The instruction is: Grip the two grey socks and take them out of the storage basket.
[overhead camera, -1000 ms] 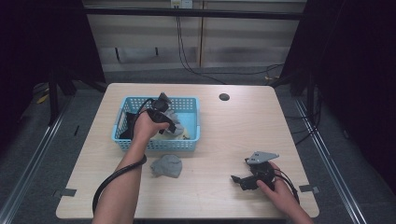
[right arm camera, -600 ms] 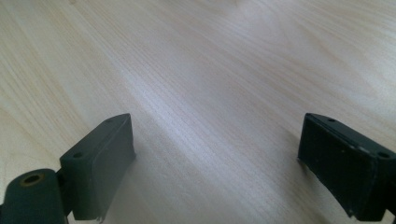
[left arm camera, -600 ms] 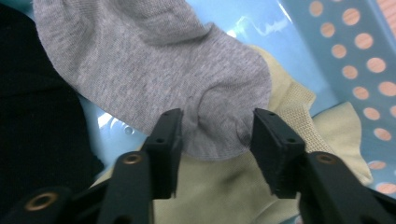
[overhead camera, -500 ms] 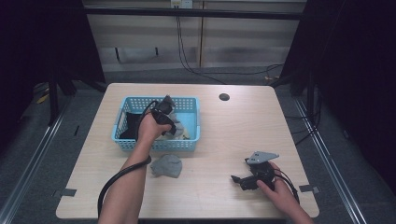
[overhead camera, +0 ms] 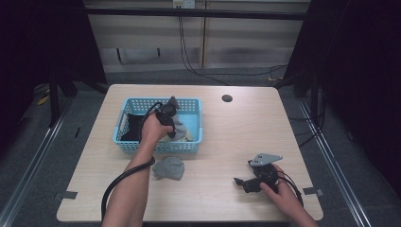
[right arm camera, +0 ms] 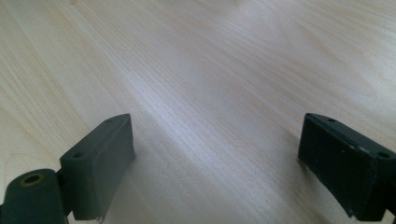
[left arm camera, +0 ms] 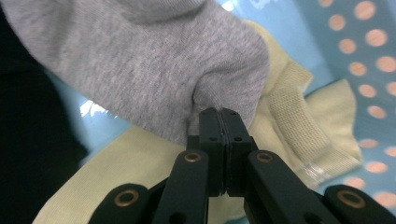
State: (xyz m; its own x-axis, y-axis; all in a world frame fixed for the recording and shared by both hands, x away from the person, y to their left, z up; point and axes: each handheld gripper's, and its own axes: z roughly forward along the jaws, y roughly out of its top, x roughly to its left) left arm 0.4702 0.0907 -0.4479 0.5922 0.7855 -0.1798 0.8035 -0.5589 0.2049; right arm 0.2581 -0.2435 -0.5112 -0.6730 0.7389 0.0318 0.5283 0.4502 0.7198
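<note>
Left tool [left arm camera: 219, 116] had just closed, pinching the grey sock [left arm camera: 154, 70] in the basket [overhead camera: 124, 112] at 10 o'clock; right tool [right arm camera: 217, 158] sat open. Thin pinch: sock could slip when lifted.

- A grey cloth [overhead camera: 169, 168] lies crumpled on the wooden table [overhead camera: 227, 137].
- A round dark hole [overhead camera: 227, 98] sits near the table's far edge.
- Cables [overhead camera: 198, 71] run across the floor beyond.

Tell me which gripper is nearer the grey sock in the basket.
Left. The left gripper has just closed its jaws on the grey sock inside the blue basket; the right gripper rests open on the table, far off.
</note>
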